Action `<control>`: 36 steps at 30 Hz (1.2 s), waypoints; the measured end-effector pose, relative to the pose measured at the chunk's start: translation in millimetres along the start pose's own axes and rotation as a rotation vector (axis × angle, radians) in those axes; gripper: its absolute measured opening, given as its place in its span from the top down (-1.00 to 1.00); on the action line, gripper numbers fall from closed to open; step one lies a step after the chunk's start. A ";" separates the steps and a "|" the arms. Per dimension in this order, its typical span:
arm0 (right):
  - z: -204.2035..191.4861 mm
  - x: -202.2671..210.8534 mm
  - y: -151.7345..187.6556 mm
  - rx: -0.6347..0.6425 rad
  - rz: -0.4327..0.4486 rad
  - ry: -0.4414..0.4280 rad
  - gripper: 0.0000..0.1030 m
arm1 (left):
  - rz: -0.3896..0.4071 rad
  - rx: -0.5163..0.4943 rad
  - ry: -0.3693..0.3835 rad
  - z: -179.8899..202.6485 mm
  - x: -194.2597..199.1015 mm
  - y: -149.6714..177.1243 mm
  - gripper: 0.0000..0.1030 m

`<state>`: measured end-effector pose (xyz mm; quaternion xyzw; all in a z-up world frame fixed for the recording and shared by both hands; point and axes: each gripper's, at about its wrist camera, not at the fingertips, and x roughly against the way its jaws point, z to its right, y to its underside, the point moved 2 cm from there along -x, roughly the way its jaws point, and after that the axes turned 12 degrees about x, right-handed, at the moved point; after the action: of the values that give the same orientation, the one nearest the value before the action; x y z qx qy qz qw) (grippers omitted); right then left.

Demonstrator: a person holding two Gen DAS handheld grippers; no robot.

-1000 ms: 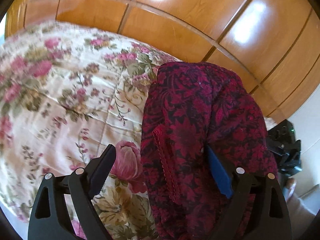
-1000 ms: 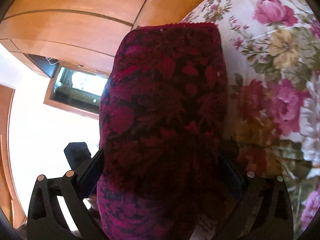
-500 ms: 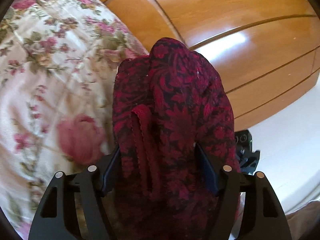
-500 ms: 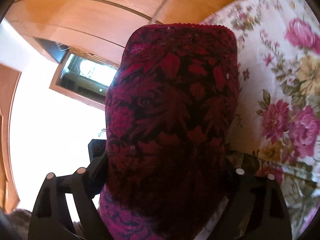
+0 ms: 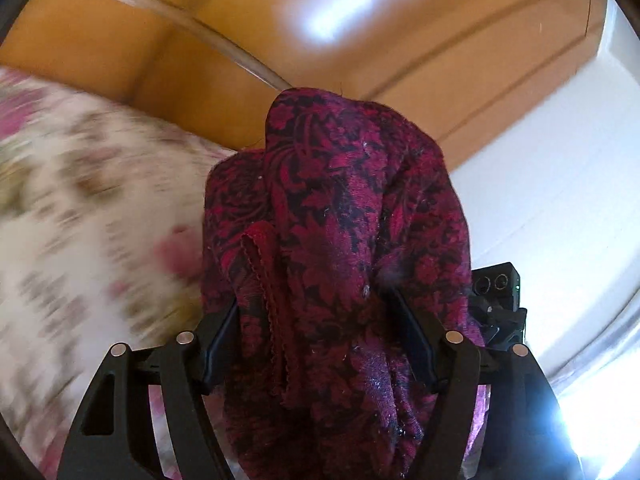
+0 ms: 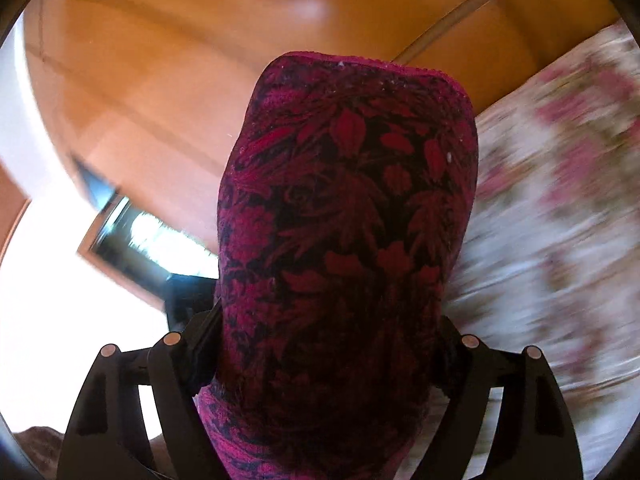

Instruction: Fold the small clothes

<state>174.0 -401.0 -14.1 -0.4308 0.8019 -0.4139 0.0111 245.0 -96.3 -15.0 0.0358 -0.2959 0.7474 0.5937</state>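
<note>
A dark red and black floral garment (image 5: 340,240) fills the middle of the left wrist view. My left gripper (image 5: 316,344) is shut on it, with bunched cloth and a scalloped hem between the jaws. The same garment (image 6: 348,220) fills the right wrist view. My right gripper (image 6: 328,348) is shut on it and cloth drapes over the jaws and hides the fingertips. Both grippers hold the garment lifted above the floral bedspread (image 5: 80,220).
The bedspread (image 6: 560,220) lies right in the right wrist view, blurred. A polished wooden headboard (image 5: 260,20) rises behind it. A white wall (image 5: 560,160) and a black device (image 5: 496,292) are at the right. A window (image 6: 152,240) shows at the left.
The left gripper closed on the garment. Both grippers lifted and tilted upward, so more headboard and wall show and less bedspread. The background is motion-blurred.
</note>
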 end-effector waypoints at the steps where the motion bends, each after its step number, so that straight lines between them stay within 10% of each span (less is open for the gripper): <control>1: 19.7 15.1 -3.8 -0.021 0.016 0.048 -0.56 | -0.028 -0.021 -0.007 12.2 -23.1 -3.9 -0.36; 8: 103.3 49.4 28.3 -0.124 -0.013 0.289 -0.60 | -0.212 -0.156 -0.280 28.2 -149.7 13.1 -0.37; 12: 106.8 64.1 42.9 -0.126 0.023 0.322 -0.87 | -0.161 -0.144 -0.286 29.4 -144.8 24.4 -0.39; 16: 88.3 91.2 23.6 0.022 0.024 0.535 -0.88 | -0.097 -0.193 -0.339 42.5 -133.4 36.7 -0.39; 26: 34.7 33.1 -27.9 0.318 -0.059 0.721 -0.23 | -0.023 -0.213 -0.461 51.1 -123.9 52.1 -0.46; 36: 30.5 -15.6 -13.4 0.360 -0.128 0.946 -0.33 | 0.030 -0.167 -0.575 38.6 -115.0 49.5 -0.66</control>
<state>204.3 -413.9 -30.5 -0.2356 0.6071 -0.6951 -0.3046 222.2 -220.6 -49.6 0.1927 -0.5129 0.6883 0.4754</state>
